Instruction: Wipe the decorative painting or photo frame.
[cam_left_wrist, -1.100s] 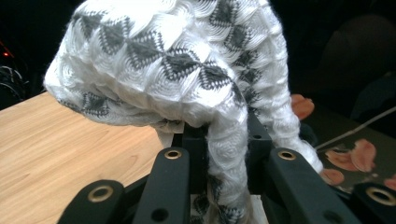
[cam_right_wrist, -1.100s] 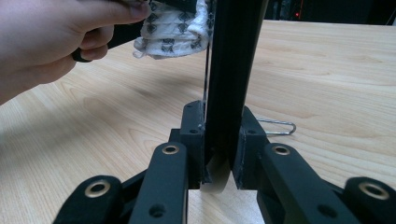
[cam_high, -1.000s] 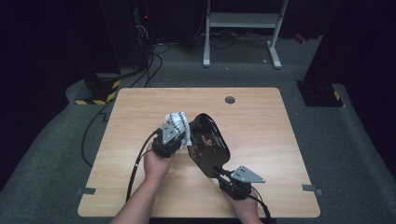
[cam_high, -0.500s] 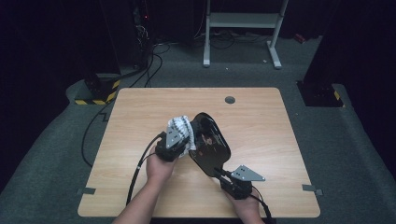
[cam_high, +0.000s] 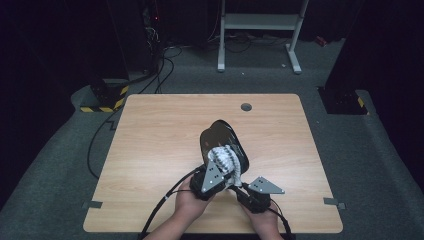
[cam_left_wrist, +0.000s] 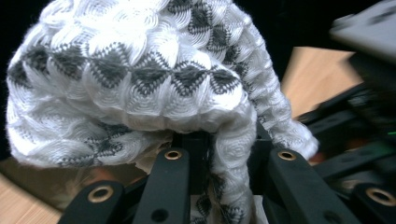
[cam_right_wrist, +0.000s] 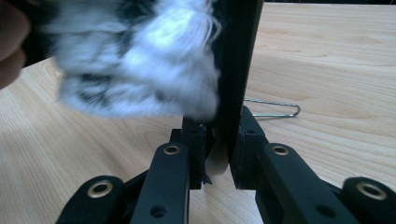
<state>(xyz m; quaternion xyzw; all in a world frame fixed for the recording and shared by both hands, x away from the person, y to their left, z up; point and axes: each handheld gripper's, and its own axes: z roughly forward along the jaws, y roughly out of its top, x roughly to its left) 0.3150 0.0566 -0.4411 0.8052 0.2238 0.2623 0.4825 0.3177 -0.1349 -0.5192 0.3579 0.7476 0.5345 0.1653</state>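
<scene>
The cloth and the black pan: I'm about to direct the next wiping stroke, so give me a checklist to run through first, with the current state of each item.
1. Left gripper shut on the white-and-grey cloth: ok, the cloth is bunched between its jaws.
2. Right gripper clamped on the black pan: ok, its jaws squeeze the dark edge.
3. Cloth in contact with the pan: ok, in the high view it lies against the pan's face.
4. Pan held tilted above the table: ok.
5. Metal wire piece lying on the table beyond the pan, clear of the stroke: cannot tell.
6. Pan surface clean: cannot tell, too dark.
</scene>
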